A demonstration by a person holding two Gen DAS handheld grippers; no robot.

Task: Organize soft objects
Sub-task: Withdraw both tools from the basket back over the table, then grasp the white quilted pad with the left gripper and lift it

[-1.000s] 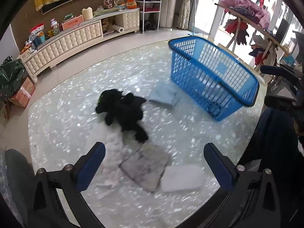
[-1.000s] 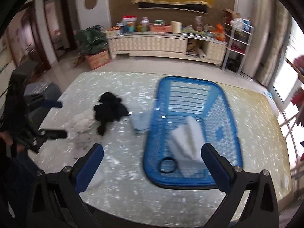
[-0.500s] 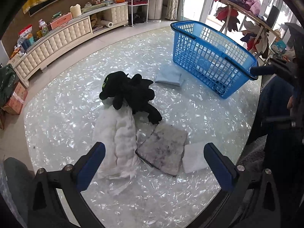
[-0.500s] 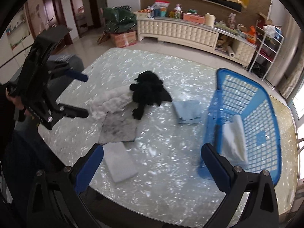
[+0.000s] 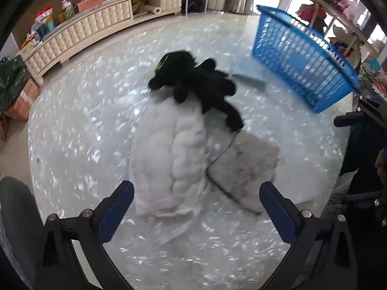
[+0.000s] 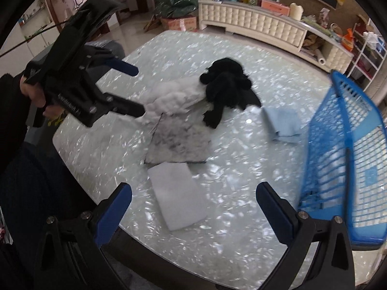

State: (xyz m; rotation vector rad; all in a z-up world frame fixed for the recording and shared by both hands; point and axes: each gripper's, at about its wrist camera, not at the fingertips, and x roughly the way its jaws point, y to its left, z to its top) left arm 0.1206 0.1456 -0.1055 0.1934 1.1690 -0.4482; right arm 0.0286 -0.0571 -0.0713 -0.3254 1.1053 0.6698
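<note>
both grippers spread wide, holding nothing. left gripper [image 5: 196, 201] hovers over the near end of the white fluffy bundle [image 5: 169, 154], its fingers either side of it but not touching; from the right wrist view the left gripper [image 6: 140, 89] sits just beside that bundle's end. black plush toy [image 5: 196, 82] lies across the far end of the bundle, one limb trailing onto the grey mottled cloth [image 5: 244, 166]. white flat pad [image 6: 177, 199] lies just beside the grey cloth's near edge, between the right gripper [image 6: 193, 204] fingers in view, not gripped. light blue folded cloth [image 6: 281, 124] lies between the plush and the blue basket [image 6: 343, 149], all on the pearly white table [image 6: 101, 149]. basket contents too blurred to tell.
</note>
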